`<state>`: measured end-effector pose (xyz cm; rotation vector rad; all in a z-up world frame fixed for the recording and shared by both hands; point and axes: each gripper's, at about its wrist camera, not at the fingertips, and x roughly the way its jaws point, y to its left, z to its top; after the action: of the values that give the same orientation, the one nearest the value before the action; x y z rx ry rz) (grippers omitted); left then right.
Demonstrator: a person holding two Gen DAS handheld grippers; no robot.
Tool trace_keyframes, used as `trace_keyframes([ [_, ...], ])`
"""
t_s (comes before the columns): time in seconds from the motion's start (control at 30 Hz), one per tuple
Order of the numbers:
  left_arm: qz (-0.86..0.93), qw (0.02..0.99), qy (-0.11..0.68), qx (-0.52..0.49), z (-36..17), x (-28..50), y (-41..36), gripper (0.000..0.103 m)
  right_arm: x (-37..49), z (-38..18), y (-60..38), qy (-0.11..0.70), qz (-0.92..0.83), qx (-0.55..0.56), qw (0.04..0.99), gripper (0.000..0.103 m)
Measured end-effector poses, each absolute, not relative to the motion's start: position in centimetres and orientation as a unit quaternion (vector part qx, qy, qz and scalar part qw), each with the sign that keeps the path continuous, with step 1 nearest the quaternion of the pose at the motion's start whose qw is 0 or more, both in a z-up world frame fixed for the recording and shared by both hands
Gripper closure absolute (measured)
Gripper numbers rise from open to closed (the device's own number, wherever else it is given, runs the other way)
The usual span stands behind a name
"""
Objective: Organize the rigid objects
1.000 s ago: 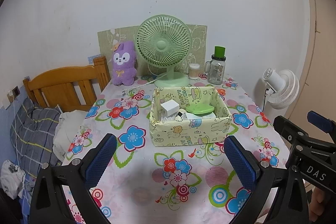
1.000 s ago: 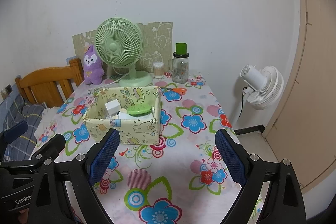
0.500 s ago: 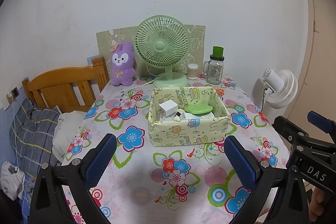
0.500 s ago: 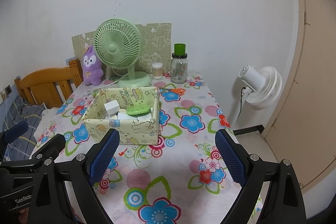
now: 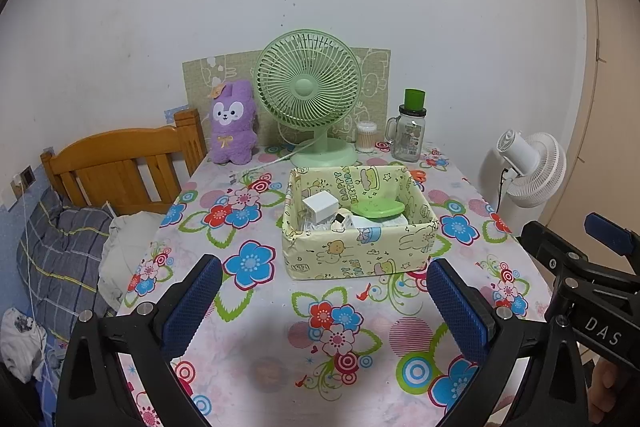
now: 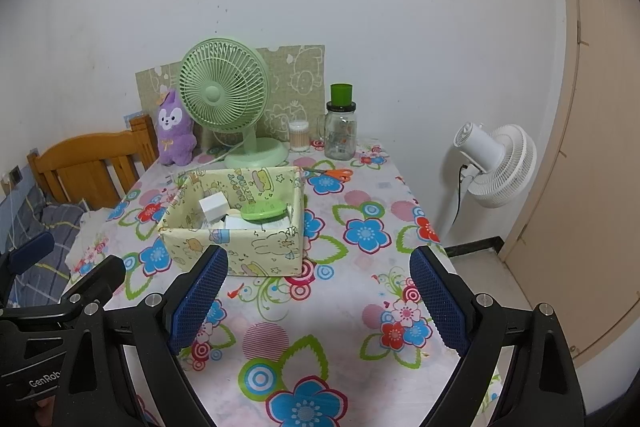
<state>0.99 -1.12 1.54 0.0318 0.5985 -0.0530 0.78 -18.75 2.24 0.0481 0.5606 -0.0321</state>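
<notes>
Yellow cartoon-print paper box point(image 5: 356, 227) sits mid-table on the flowered tablecloth point(image 5: 280, 327), holding a white cube-shaped block point(image 5: 320, 206), a flat light-green plastic lid point(image 5: 378, 207) and some white clutter I can't make out. Both my claws hang above the near table edge, well short of the box: left gripper point(image 5: 322, 301) spread wide and empty, right gripper point(image 6: 318, 301) likewise wide and holding nothing. Behind the box stand a pale green desk fan point(image 5: 308, 99), a purple plush rabbit point(image 5: 233, 123) and a glass jar with green cap point(image 5: 410, 131); orange-handled scissors point(image 6: 334, 174) lie just right of the box's far corner.
</notes>
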Motion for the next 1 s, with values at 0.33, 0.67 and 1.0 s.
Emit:
trace_keyframes([
  [0.33,-0.026,0.954,0.299,0.015,1.57,1.35,-0.76,0.000,0.88,2.11,-18.35,0.274,-0.018,0.019,0.961,0.009],
  [0.67,-0.025,0.955,0.296,0.017,1.69,1.33,-0.76,0.000,0.90,2.17,-18.38,0.270,-0.018,0.021,0.963,0.009],
  [1.0,-0.024,0.955,0.294,0.017,1.74,1.27,-0.67,0.000,0.84,2.28,-18.41,0.268,-0.016,0.024,0.963,0.009],
])
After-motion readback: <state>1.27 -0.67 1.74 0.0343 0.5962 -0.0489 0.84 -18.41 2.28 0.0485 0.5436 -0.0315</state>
